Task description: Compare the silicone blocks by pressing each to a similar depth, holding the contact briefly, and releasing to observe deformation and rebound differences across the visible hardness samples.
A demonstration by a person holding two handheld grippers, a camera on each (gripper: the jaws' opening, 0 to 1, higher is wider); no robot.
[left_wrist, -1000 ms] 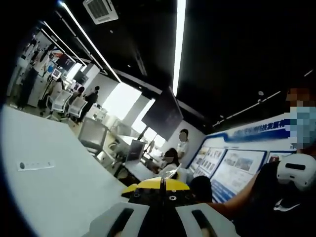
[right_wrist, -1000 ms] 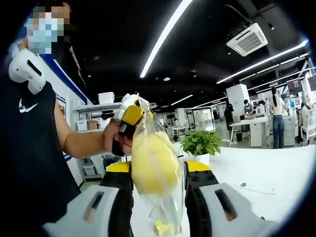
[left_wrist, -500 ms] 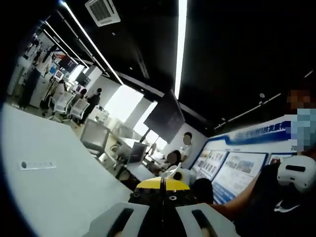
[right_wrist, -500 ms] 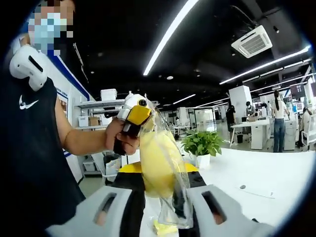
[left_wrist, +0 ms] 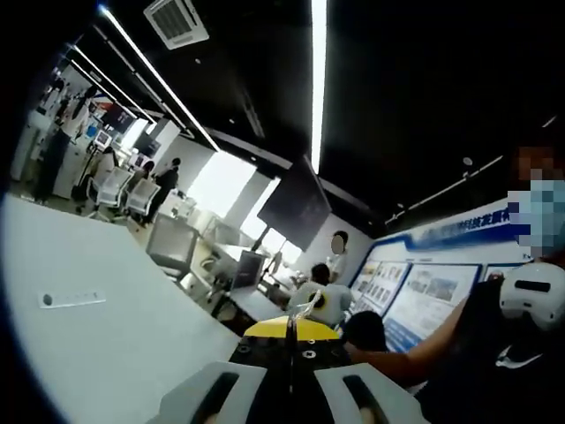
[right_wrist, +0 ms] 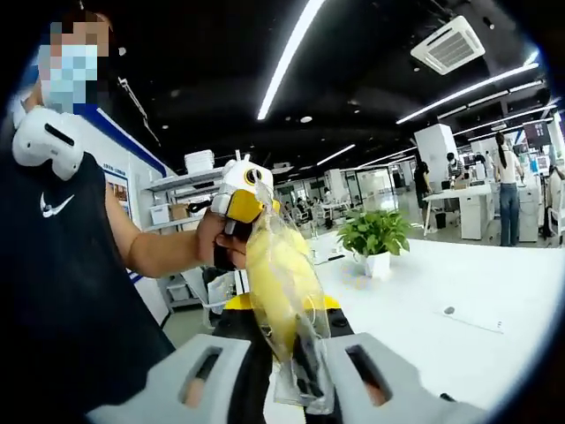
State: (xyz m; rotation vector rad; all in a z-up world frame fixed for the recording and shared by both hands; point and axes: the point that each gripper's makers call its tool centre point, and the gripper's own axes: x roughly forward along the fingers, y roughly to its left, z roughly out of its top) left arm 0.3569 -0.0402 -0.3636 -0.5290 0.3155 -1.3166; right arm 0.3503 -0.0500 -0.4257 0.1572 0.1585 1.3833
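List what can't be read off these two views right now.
- Yellow block, right gripper view: the clear bag wrinkles over it, so its surface and dent are unreadable.
- Right gripper fingers: contact faces covered by the bag.
- Left gripper, left gripper view: what it pinches is cut off by the bottom edge.
- White strip on the table: print too small.

open-plan office/lab: dark ceiling with strip lights [right_wrist: 291,57] and cassette AC unit [right_wrist: 452,44], white desks [right_wrist: 459,291], people at workstations [right_wrist: 508,190], wall display boards [left_wrist: 415,296], storage shelves [right_wrist: 181,208], potted plant [right_wrist: 375,238]
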